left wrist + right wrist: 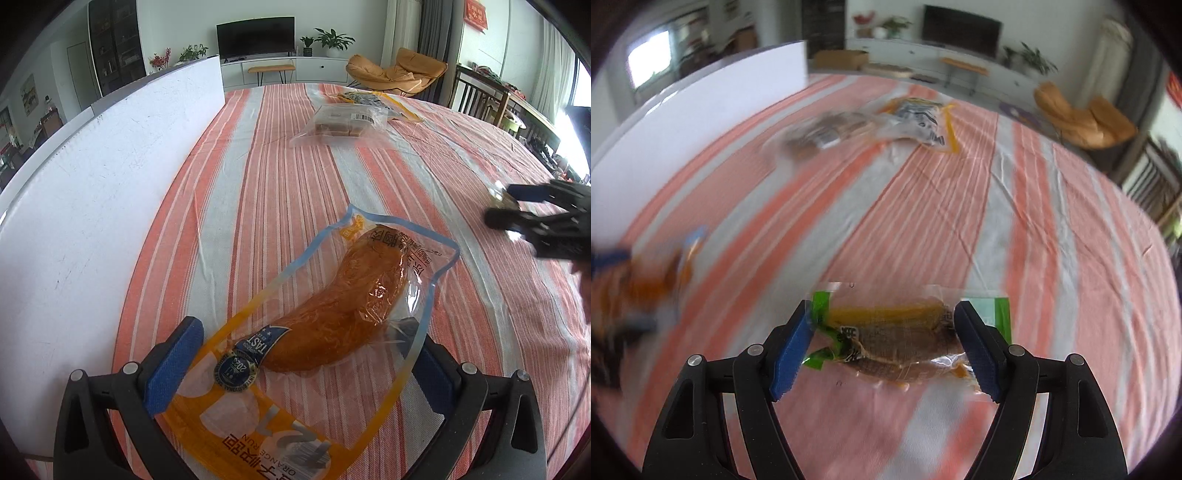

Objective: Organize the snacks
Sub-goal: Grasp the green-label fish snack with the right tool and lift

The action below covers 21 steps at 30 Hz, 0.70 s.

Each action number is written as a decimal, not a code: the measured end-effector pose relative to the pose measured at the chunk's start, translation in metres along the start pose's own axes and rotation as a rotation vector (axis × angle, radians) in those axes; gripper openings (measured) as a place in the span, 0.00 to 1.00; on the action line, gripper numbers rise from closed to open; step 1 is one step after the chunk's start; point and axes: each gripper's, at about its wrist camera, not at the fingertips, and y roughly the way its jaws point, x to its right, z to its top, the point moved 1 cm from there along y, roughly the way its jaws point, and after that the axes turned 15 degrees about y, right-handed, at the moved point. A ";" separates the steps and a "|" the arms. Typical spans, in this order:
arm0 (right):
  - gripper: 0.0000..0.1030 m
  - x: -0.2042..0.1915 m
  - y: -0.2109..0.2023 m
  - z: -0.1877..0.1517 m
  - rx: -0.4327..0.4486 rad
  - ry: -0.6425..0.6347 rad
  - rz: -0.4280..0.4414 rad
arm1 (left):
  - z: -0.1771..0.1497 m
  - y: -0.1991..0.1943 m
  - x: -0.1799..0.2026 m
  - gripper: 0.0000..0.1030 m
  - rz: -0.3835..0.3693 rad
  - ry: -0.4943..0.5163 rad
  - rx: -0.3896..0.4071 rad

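A yellow-and-clear packet with an orange sweet potato [332,314] lies between the wide-apart fingers of my left gripper [295,354]; whether the pads touch it is unclear. In the right wrist view my right gripper [886,347] is shut on a clear green-edged packet of brown dried snack [897,343], held above the striped tablecloth [923,206]. The right gripper also shows in the left wrist view [517,210] at the right edge. Two more packets lie at the far end: a clear one with brown blocks [340,125] and a yellow-trimmed one [373,99].
A tall white board [92,177] stands along the left side of the table. Chairs [476,92] stand beyond the far right edge. The right wrist view is motion-blurred; the sweet potato packet [653,273] shows at its left.
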 end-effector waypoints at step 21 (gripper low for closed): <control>0.80 0.059 -0.008 0.004 -0.226 0.875 0.125 | 0.006 0.003 -0.002 1.00 -0.075 0.091 -0.054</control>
